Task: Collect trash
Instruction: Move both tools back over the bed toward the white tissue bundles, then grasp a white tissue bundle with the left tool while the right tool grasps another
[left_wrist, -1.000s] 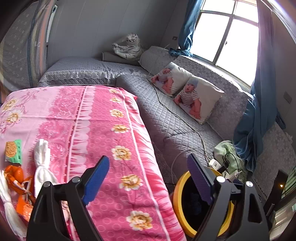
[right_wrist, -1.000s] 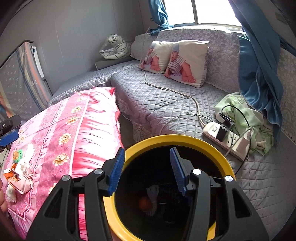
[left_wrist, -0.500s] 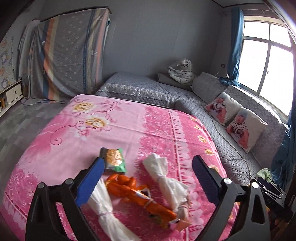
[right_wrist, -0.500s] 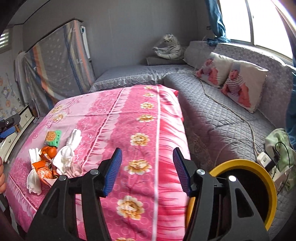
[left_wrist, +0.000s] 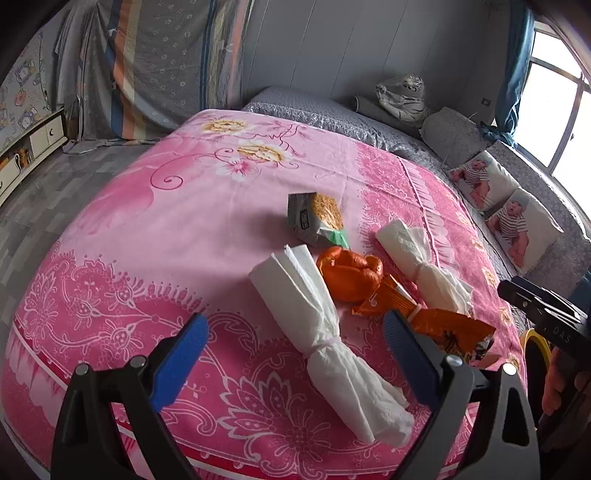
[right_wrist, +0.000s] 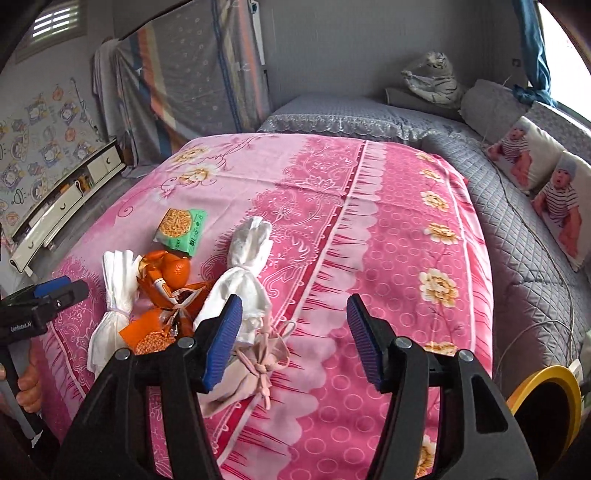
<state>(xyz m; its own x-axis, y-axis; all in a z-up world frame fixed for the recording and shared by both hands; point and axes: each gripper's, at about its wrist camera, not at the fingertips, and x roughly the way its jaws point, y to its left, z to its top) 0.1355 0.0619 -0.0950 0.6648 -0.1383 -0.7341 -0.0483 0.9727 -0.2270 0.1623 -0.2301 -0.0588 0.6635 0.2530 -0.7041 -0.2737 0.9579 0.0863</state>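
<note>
Trash lies on the pink floral table cover: a twisted white tissue, a second white tissue, an orange peel, an orange wrapper and a green-and-silver snack packet. My left gripper is open, low over the near tissue, which lies between its fingers. My right gripper is open and empty above the cover, right of the pile; a pink drawstring pouch lies by its left finger. The yellow-rimmed bin stands at the lower right.
A grey quilted sofa with two baby-print pillows runs along the right. A striped cloth hangs at the back. A white low cabinet is on the left. A cable crosses the sofa.
Both grippers have swung from the bin and sofa side over to the table. The left has closed in on the trash pile and now straddles the near tissue; the right faces the pile.
</note>
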